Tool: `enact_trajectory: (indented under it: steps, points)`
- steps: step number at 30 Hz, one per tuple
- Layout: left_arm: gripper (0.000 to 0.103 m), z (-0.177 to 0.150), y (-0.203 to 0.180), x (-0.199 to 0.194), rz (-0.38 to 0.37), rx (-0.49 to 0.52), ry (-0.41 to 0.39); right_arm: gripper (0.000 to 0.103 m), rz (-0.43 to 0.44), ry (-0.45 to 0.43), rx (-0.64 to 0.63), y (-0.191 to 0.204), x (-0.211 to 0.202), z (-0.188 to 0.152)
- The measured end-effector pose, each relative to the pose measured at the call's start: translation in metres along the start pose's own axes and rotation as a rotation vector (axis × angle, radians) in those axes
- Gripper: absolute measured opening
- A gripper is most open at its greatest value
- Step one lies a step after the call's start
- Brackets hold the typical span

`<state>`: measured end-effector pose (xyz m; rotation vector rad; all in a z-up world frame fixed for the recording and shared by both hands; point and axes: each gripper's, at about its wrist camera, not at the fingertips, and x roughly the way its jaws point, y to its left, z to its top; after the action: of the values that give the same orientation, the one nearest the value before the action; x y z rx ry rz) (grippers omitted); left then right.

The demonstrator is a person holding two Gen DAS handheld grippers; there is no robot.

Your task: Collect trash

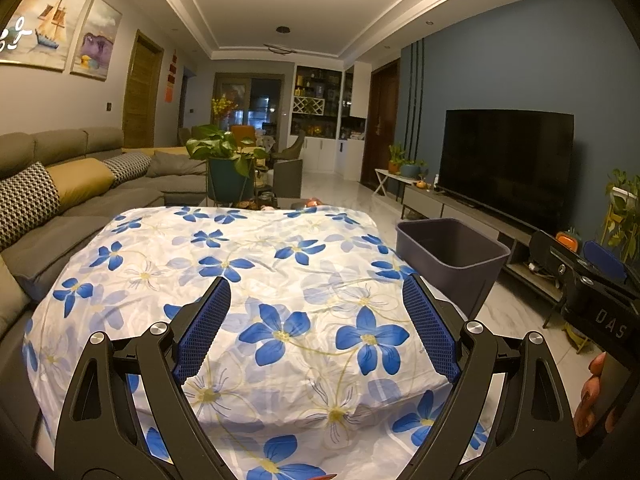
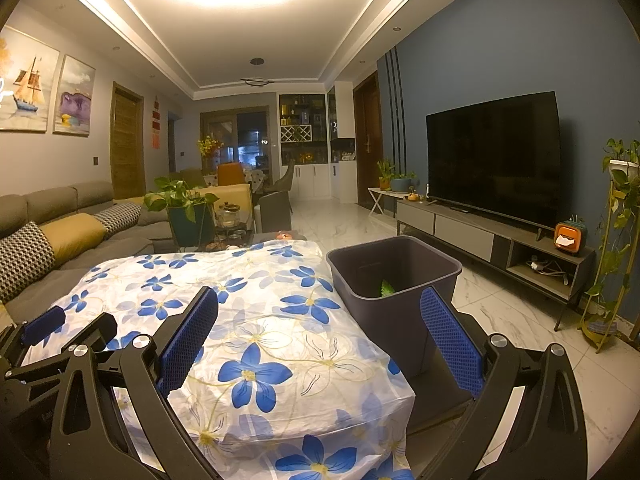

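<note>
Left wrist view: left hand-held gripper hovers level over the flowered desk, jaws spread wide, empty. Right hand-held gripper likewise agape, beside the grey bin holding green trash.

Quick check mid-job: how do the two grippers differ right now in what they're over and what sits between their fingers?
The left gripper hangs over the middle of the flowered cloth; only cloth shows between its fingers. The right gripper sits nearer the table's right edge, and the grey bin shows between its fingers as well. In the right wrist view something green lies in that bin. Both grippers are open and hold nothing.
</note>
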<state>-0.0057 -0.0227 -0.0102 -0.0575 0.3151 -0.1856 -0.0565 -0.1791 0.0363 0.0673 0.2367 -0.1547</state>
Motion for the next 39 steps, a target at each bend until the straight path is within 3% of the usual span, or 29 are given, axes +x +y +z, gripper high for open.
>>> enact_trajectory:
  steps: [26,33,39]
  points:
    - [0.086,0.0040,-0.0007,-0.0104,0.017,0.005,-0.025,0.097,0.000,-0.001,0.000,-0.0013,-0.0005,-0.0021]
    - [0.057,0.0027,-0.0011,-0.0075,0.027,0.026,-0.015,0.097,0.002,0.004,0.003,0.0018,0.0009,-0.0018]
    - [0.056,0.0036,-0.0021,-0.0083,0.020,0.034,-0.021,0.097,0.004,0.005,0.002,0.0024,0.0009,-0.0018]
